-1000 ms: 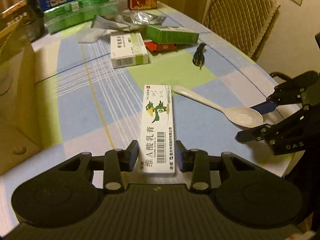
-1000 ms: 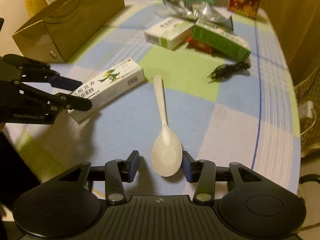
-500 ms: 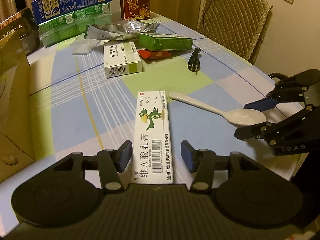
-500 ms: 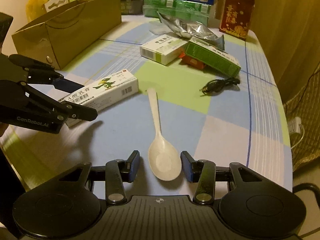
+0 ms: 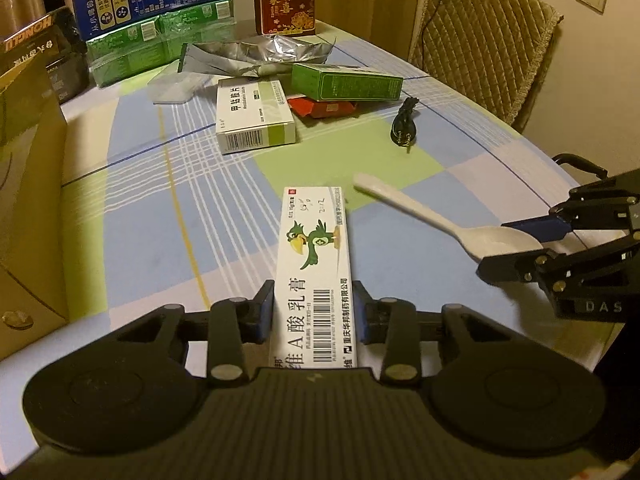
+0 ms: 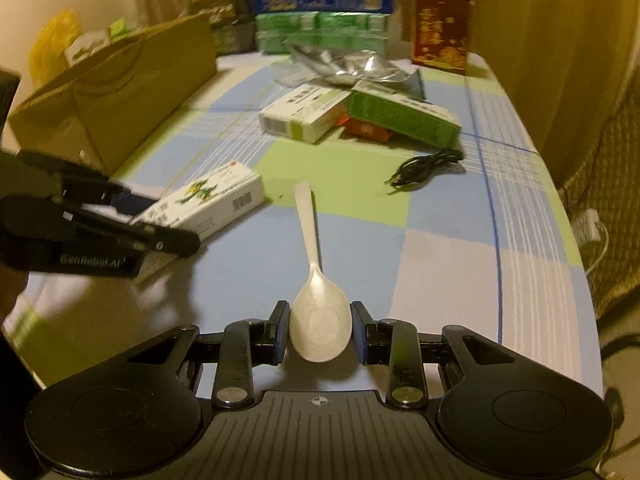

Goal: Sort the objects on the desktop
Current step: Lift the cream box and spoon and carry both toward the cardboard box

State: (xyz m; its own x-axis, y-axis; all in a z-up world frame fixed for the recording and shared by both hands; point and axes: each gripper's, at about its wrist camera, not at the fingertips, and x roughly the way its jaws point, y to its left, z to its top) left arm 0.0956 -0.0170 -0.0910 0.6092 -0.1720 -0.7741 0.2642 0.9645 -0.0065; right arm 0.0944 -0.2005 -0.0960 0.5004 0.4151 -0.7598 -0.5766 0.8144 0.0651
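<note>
Left gripper [image 5: 313, 316] clenched on the near end of the long white ointment box [image 5: 316, 268]; both pads pressed flat against its long sides, box pointing straight ahead along the fingers. Gripped at the end, presumably so that the length projects forward for placing. Appears raised off the tablecloth [image 5: 140, 200] in the right wrist view, though blurred there.

Right gripper [image 6: 319, 332] closed about the bowl of the white spoon [image 6: 316, 280]; pads at or very near the bowl's rims, full contact not certain. Handle extends straight ahead. Bowl taken rather than handle, likely as the widest part offering purchase.

Ahead of both tools: open cloth, then a cluster of a white-and-green box [image 5: 256, 118], green box [image 5: 346, 82], red packet [image 5: 324, 107] and foil bag [image 5: 260, 54]. Black cable [image 6: 426, 166] ahead and right of the spoon tip. Brown paper bag [image 6: 116, 92] close on the left tool's left, a probable destination. Table edge near behind both tools and curving along the right tool's right; chair [image 5: 484, 36] beyond it. Room ample forward, tight leftward.
</note>
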